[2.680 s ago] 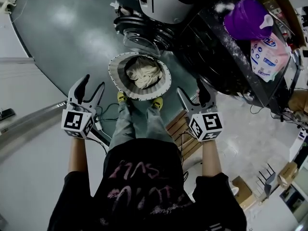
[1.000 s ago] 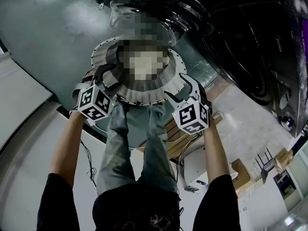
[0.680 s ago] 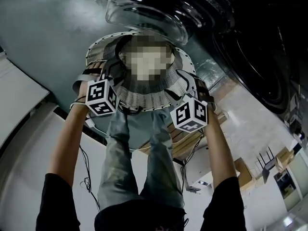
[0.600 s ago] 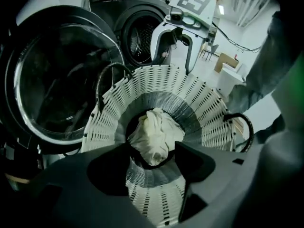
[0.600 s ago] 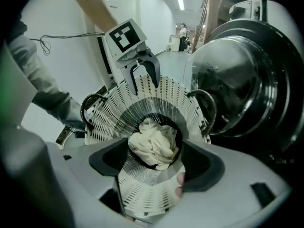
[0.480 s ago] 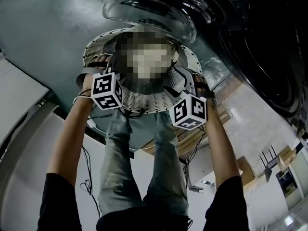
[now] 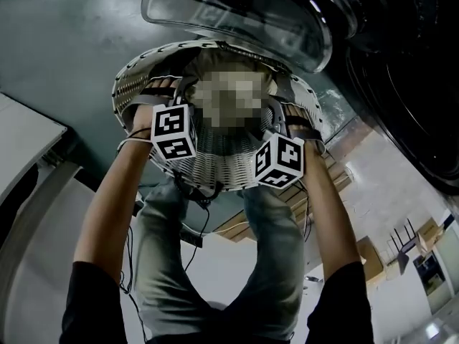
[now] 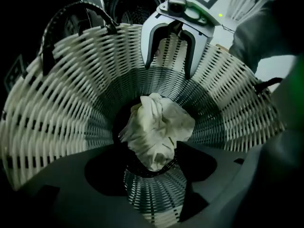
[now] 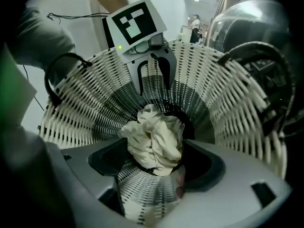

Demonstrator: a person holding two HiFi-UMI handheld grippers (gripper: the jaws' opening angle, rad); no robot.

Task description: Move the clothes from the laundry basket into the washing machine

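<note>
The person bends over the white woven laundry basket, which stands on the floor just in front of the washing machine, whose glass door is swung open at the far side; that likely keeps the carry short. The only garment in sight, a crumpled cream cloth, lies at the bottom of the basket, so none of the load is in the drum yet. Both grippers point steeply down into the basket from opposite sides, bracketing the cloth. The left gripper has just been opening its jaws; the cloth lies ahead between them, unpressed. The right gripper also stands wide and grips nothing. This looks like the reach before a first grasp. No brand or label can be read; only the square black-and-white markers on the two cubes show
</note>
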